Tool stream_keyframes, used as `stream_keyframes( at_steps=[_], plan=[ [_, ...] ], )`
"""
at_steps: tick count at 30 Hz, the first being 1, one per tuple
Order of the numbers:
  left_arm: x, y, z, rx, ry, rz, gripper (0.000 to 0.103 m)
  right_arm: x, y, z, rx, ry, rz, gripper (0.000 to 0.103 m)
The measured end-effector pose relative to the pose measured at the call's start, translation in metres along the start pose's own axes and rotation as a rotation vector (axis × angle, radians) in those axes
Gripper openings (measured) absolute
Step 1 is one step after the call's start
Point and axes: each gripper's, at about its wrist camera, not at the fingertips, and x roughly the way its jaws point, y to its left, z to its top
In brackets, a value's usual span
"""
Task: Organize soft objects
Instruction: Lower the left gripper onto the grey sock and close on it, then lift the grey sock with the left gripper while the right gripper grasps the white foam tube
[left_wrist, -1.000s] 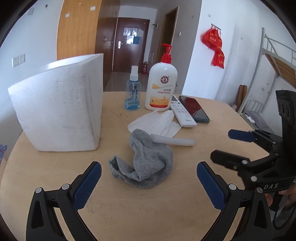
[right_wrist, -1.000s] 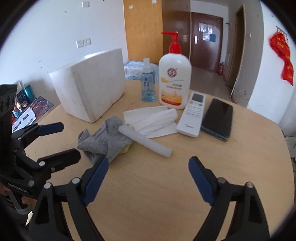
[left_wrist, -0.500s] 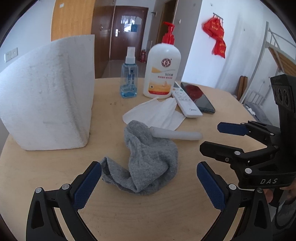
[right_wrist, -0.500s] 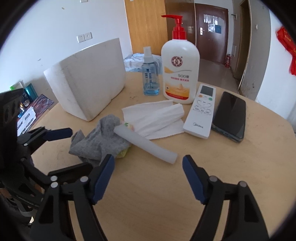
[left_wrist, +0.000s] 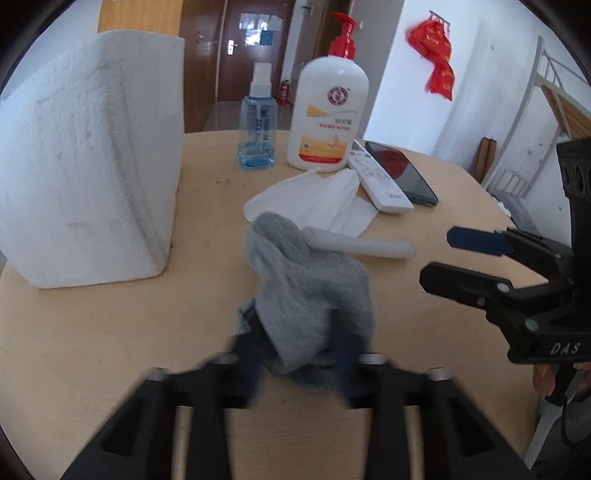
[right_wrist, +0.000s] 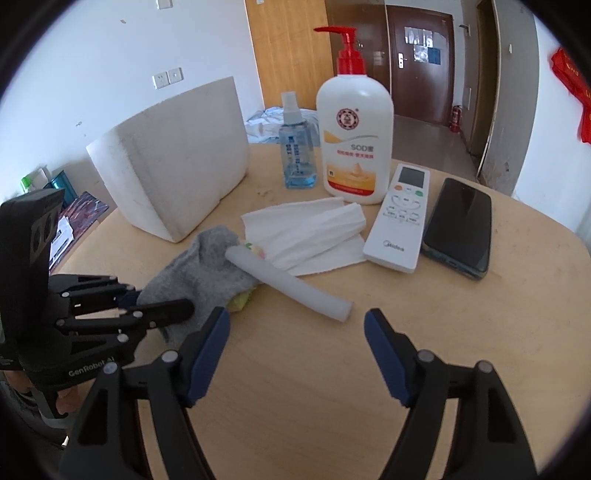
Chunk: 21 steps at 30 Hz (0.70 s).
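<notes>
A crumpled grey sock (left_wrist: 306, 291) lies on the round wooden table (left_wrist: 110, 332). My left gripper (left_wrist: 295, 328) is shut on its near end, blue pads pressed into the fabric. In the right wrist view the same sock (right_wrist: 207, 266) sits beside my left gripper (right_wrist: 147, 301), with something yellow (right_wrist: 240, 301) peeking from under it. A white foam tube (right_wrist: 291, 284) rests partly on the sock and on a white tissue (right_wrist: 306, 229). My right gripper (right_wrist: 295, 317) stands open just short of the tube, holding nothing; it also shows in the left wrist view (left_wrist: 439, 254).
A white foam box (left_wrist: 88, 158) stands at the left. At the back are a blue spray bottle (right_wrist: 297, 155) and a lotion pump bottle (right_wrist: 354, 140). A white remote (right_wrist: 400, 218) and a dark phone (right_wrist: 461, 225) lie to the right.
My left gripper came forward and down over the grey sock and its wide-open jaws closed on it. My right gripper edged closer to the foam tube and its jaws narrowed a little.
</notes>
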Motion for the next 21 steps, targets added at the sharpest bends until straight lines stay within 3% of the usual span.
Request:
stream_keyframes(
  at_steps=[2, 12, 20, 21],
  plan=[
    [0.0, -0.001, -0.001, 0.007, -0.002, -0.003, 0.009, 0.001, -0.001, 0.0, 0.001, 0.004, -0.004, 0.079],
    [-0.037, 0.017, -0.002, 0.01, -0.102, -0.028, 0.008, 0.005, 0.017, 0.009, -0.072, -0.012, -0.016, 0.08],
    [-0.045, 0.034, 0.0, -0.008, -0.122, -0.039, 0.008, 0.033, 0.03, 0.014, -0.157, 0.044, -0.073, 0.079],
    [-0.045, 0.035, 0.001, -0.007, -0.124, -0.043, 0.008, 0.035, 0.03, 0.014, -0.16, 0.05, -0.075, 0.074]
  ],
)
